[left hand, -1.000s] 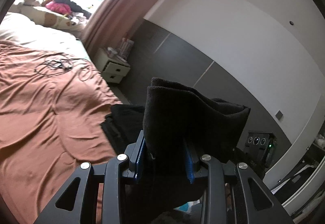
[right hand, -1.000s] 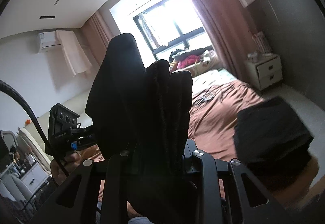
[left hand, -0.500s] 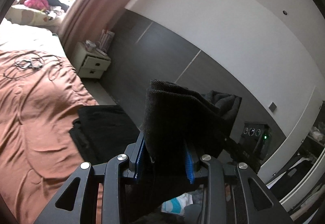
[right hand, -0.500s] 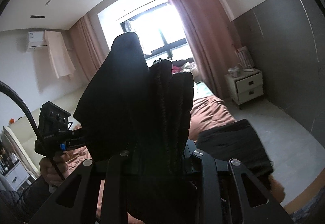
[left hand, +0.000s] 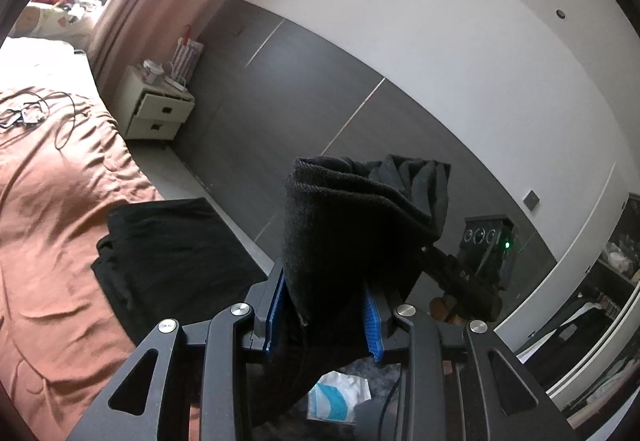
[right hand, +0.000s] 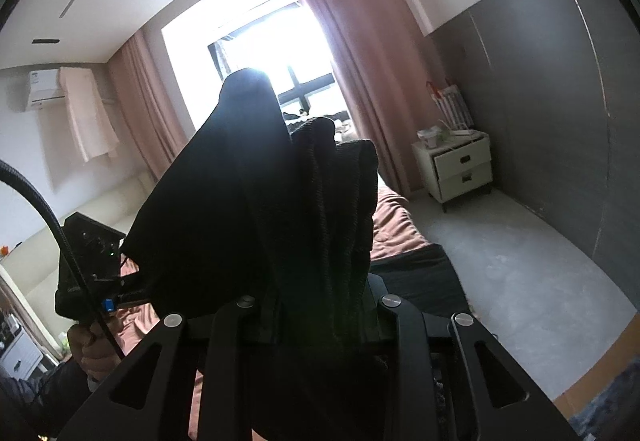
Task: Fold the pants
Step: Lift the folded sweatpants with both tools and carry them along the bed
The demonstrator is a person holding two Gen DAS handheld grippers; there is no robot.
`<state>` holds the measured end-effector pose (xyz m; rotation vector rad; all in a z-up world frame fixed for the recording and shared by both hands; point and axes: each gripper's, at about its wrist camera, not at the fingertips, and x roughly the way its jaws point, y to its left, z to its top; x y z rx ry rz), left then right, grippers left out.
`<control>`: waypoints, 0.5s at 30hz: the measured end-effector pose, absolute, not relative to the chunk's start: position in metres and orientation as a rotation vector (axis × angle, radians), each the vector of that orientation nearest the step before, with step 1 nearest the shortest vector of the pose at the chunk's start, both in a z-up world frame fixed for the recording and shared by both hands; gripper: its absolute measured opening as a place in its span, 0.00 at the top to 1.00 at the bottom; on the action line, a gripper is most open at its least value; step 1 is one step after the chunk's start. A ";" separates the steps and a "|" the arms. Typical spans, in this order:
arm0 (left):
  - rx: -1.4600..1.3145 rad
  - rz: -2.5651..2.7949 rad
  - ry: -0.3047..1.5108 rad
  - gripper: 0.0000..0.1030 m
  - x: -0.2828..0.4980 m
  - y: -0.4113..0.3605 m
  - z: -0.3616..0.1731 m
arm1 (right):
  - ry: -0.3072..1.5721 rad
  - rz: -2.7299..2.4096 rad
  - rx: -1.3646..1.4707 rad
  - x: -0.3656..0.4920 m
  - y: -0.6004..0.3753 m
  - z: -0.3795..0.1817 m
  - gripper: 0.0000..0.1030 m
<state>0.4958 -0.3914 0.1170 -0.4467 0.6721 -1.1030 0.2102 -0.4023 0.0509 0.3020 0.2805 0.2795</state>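
A bedroom: a bed (left hand: 48, 209) under a rust-brown cover lies left of the left gripper's (left hand: 324, 315) fingers and runs ahead of the right gripper's (right hand: 316, 305) fingers, with grey floor (right hand: 520, 253) to their right and a dark grey wall panel (left hand: 304, 93) beyond. Pink curtains (right hand: 372, 53) flank one bright window (right hand: 256, 41).

Two grippers, each closed narrowly on a bunch of the black pants (left hand: 352, 225); the cloth stands up between the blue pads (left hand: 370, 325) in the left view and fills the gap between the fingers in the right view. One folded black garment (left hand: 168, 245) lies on the bed's edge, just left of the left fingers. One white two-drawer nightstand (right hand: 460, 165) stands far ahead.

Only the right view shows the wall air conditioner (right hand: 42, 95) and the person's hand (right hand: 94, 345) with the other gripper at lower left. Only the left view shows tangled cables (left hand: 36, 113) on the bed and a white-and-teal packet (left hand: 338, 397) on the floor below the fingers.
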 end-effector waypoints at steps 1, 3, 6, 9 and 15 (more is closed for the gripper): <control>-0.450 -1.106 0.677 0.67 0.501 -0.394 0.115 | 0.284 0.275 0.305 0.211 -0.401 0.050 0.77; -0.453 -1.107 0.683 0.67 0.510 -0.399 0.110 | 0.294 0.265 0.310 0.217 -0.395 0.049 0.77; -0.466 -1.102 0.699 0.67 0.528 -0.405 0.102 | 0.309 0.255 0.314 0.226 -0.388 0.048 0.77; -0.478 -1.095 0.714 0.67 0.548 -0.409 0.091 | 0.330 0.244 0.320 0.240 -0.378 0.046 0.77; -0.501 -1.083 0.752 0.67 0.590 -0.414 0.069 | 0.394 0.224 0.328 0.275 -0.353 0.039 0.77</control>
